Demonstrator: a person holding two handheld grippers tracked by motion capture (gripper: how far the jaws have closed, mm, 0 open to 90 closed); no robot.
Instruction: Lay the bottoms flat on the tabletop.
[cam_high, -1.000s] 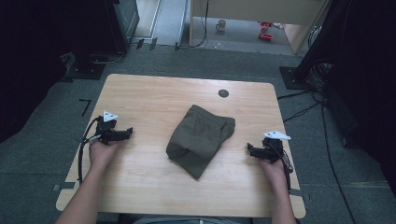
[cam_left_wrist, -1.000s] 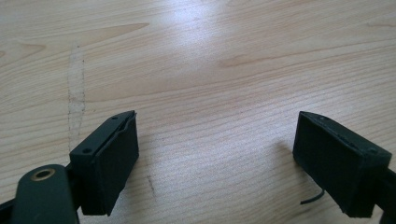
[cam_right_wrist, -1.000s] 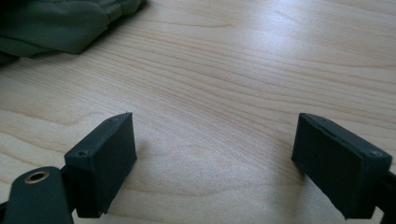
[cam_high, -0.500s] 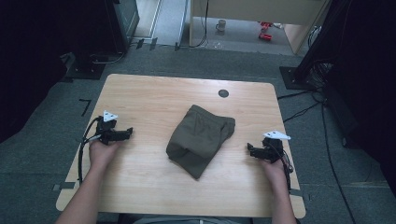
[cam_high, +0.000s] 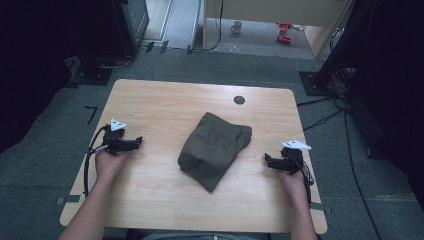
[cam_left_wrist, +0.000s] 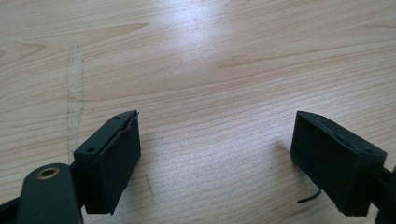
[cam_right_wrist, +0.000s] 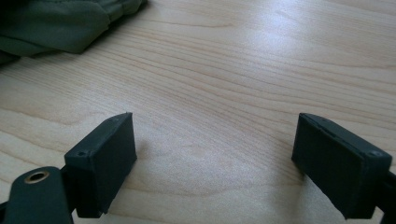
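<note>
Table (cam_high: 150, 105) of pale wood carries everything, a small dark round cap (cam_high: 239, 100) set into its far edge. Olive-green folded shorts (cam_high: 215, 149) lie near the middle, waistband end toward the far side, a narrower folded end pointing at the person's side; a corner of the same cloth shows at the upper left of the right claw view (cam_right_wrist: 56, 23). The garment rests apart from both claws, roughly between them

Left claw (cam_high: 137, 143) lies low on the table well to the garment's left, jaws spread wide with bare wood between them (cam_left_wrist: 215, 154). Right claw (cam_high: 267, 161) sits near the garment's right side, jaws likewise wide apart and holding nothing (cam_right_wrist: 215, 158)

Likely risks from here: the cloth is soft and layered, so a claw closing on the top fold alone would probably peel one layer and undo the fold. Sliding a jaw under the edge could bunch the fabric or push the bundle across the smooth wood. Uneven pulls from the two sides might twist it
</note>
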